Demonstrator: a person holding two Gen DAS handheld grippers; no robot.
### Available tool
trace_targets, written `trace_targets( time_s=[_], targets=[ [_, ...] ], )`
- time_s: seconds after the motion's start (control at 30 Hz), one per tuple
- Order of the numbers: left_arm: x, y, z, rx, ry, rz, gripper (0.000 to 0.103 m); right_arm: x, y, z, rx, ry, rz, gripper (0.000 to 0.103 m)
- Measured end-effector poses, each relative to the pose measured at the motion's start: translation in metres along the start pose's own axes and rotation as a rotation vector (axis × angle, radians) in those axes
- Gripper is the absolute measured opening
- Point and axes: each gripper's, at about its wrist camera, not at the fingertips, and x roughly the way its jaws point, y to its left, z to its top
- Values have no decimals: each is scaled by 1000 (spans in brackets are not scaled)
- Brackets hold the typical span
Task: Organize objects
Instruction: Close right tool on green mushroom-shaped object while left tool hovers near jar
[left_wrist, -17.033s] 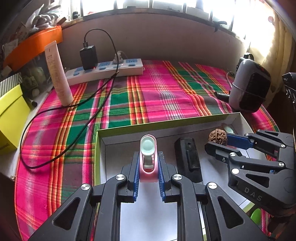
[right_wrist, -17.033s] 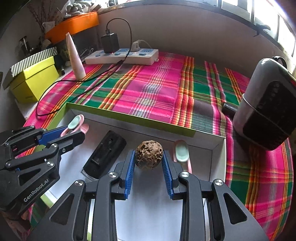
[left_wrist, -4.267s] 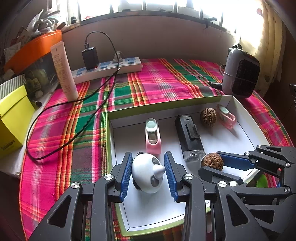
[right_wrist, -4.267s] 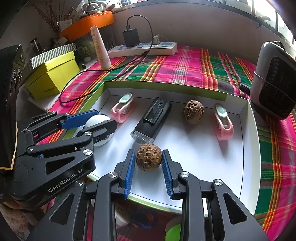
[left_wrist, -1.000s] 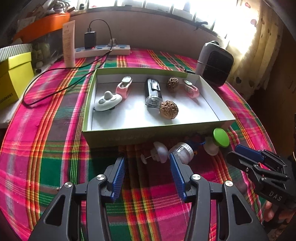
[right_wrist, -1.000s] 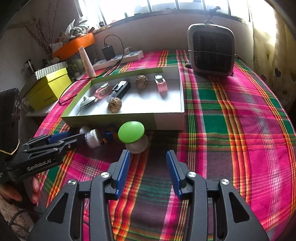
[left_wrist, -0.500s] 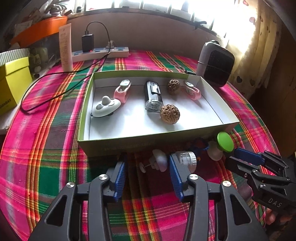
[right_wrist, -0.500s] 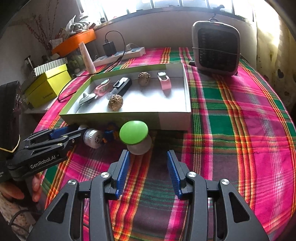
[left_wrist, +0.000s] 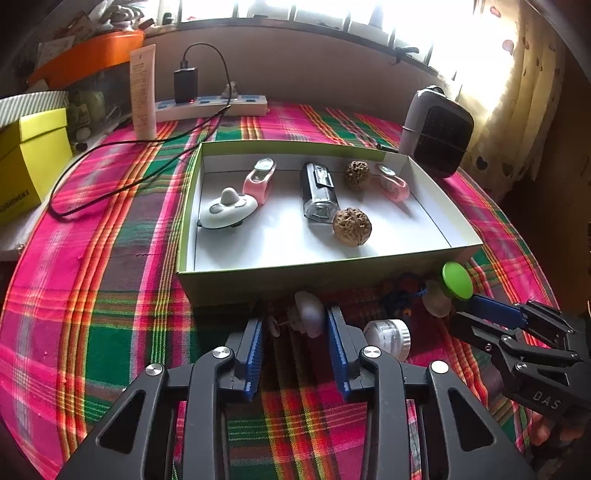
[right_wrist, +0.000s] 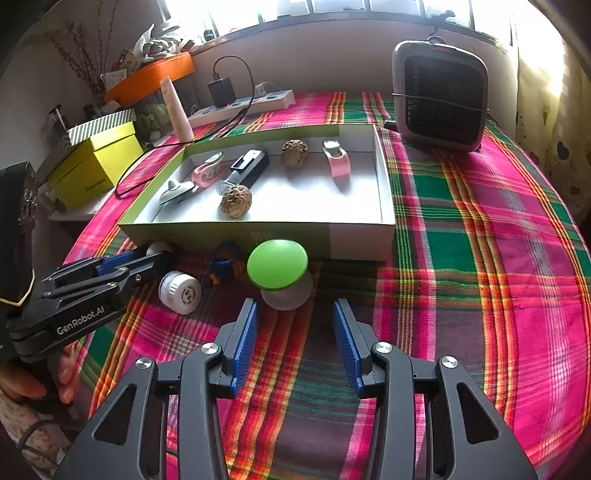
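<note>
A small white knob-shaped piece (left_wrist: 308, 317) lies on the plaid cloth in front of the green box (left_wrist: 314, 275). It sits between the fingers of my left gripper (left_wrist: 295, 321), whose jaws are closing; the right pad is at its side and the left pad stands just clear. A green-capped white mushroom-shaped thing (right_wrist: 277, 264) stands at the tips of my open right gripper (right_wrist: 294, 306). Between the two lie a white ribbed cap (right_wrist: 181, 291) and a small blue trinket (right_wrist: 225, 264). The box holds two walnuts (left_wrist: 352, 230), two pink clips, a black device and a white spinner.
A grey heater (right_wrist: 439, 96) stands behind the box at the right. A power strip (left_wrist: 210, 107) with a black cable, a cream tube (left_wrist: 143, 92) and a yellow box (left_wrist: 29, 158) are at the back left. A hand (right_wrist: 66, 373) holds the left gripper.
The left gripper's fingers have come closer together around the white knob-shaped piece. The right gripper keeps the same width in front of the green-capped thing.
</note>
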Motion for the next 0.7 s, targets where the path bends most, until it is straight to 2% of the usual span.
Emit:
trace_targets(
  time_s=[0.7],
  targets=[
    [-6,8,-7,-13,-7,-14,30,20,13,19,-49,-11,-64,43]
  ],
)
